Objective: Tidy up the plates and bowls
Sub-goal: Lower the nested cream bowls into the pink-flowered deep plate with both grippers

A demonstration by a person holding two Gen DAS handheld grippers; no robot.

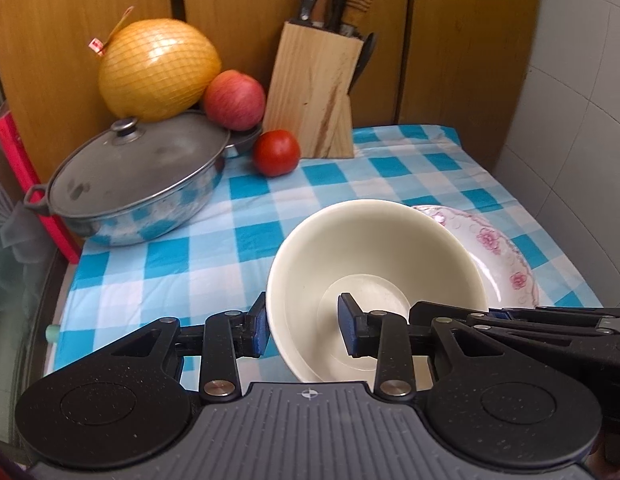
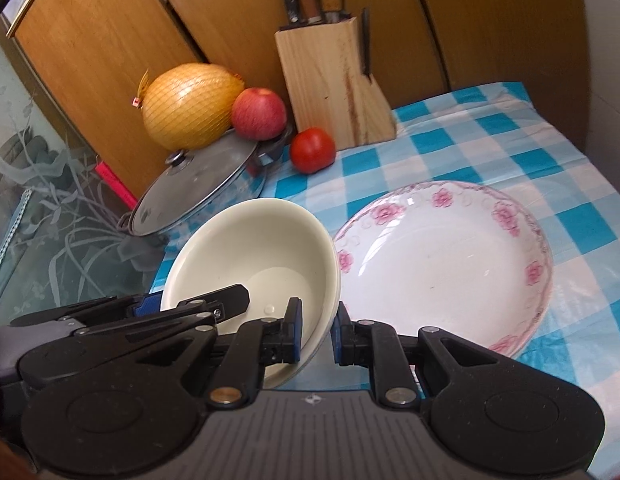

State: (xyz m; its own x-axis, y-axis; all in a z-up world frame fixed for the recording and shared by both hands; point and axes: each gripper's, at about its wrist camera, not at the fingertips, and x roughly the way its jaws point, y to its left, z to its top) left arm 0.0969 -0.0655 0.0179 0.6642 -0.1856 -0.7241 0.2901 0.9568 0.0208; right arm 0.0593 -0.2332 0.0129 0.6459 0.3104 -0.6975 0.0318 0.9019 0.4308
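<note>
A cream bowl (image 1: pixel 374 256) hangs tilted above the blue-checked cloth, its rim overlapping the pink-flowered plate (image 1: pixel 506 256). My left gripper (image 1: pixel 304 320) straddles the bowl's left wall. One pad lies against the outside and the other stands inside the bowl, apart from the wall, so the jaws are open. My right gripper (image 2: pixel 316 330) is shut on the right rim of the bowl (image 2: pixel 250 248), one pad inside and one outside. That rim shows a double edge there, like two nested bowls. The plate (image 2: pixel 450 264) lies flat on the cloth to the right.
At the back left stand a lidded steel pot (image 1: pixel 134 180), a netted pomelo (image 1: pixel 160 68), an apple (image 1: pixel 234 100) and a tomato (image 1: pixel 276 152). A wooden knife block (image 1: pixel 314 96) stands against the wooden cabinet doors. A tiled wall closes the right side, patterned glass the left.
</note>
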